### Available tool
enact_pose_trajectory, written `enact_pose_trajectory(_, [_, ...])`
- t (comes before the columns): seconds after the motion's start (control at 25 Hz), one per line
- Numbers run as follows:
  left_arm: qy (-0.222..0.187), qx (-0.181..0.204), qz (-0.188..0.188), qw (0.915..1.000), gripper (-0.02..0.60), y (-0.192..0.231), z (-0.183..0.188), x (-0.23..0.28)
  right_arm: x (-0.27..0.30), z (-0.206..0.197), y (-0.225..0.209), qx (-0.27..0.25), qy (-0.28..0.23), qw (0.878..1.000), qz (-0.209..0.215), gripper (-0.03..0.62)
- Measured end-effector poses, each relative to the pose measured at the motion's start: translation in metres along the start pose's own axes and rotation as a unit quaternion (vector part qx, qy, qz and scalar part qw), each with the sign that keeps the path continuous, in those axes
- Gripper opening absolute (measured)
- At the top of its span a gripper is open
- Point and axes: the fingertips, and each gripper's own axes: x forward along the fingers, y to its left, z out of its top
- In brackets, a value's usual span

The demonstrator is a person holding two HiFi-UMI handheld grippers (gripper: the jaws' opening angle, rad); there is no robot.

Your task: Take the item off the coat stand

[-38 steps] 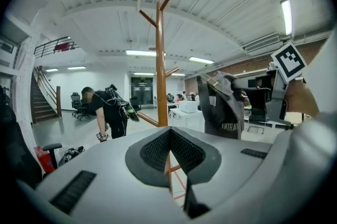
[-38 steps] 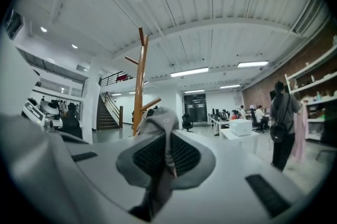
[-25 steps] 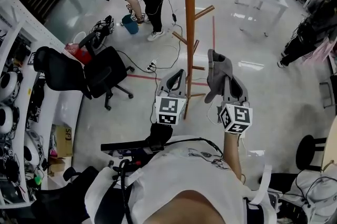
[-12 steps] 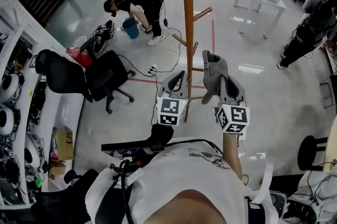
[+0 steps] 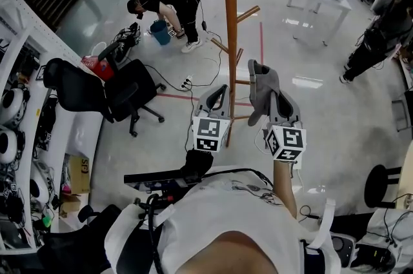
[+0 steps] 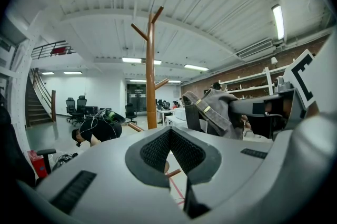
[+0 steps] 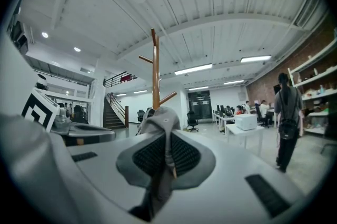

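In the head view, the grey cloth item is being held by the right gripper, just right of the coat stand and seemingly clear of its pegs. It is best being drawn back with the pinch kept firm. Its long axis is being pointed away from the person. The left gripper is being held beside the pole.

In the left gripper view, the jaws are being kept together on nothing.

In the right gripper view, the jaws are being pressed nearly closed on a fold of the cloth, with the rest rising above them.
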Motion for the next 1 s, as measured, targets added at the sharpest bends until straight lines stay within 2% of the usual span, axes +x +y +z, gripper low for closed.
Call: enact_pose_trajectory(1.0, [0.004, -0.01, -0.002, 0.9999, 0.002, -0.0094, -0.0028, -0.003, -0.0074, -0.002, 0.0009, -0.007, 0.005, 1.0, 0.007, 0.025])
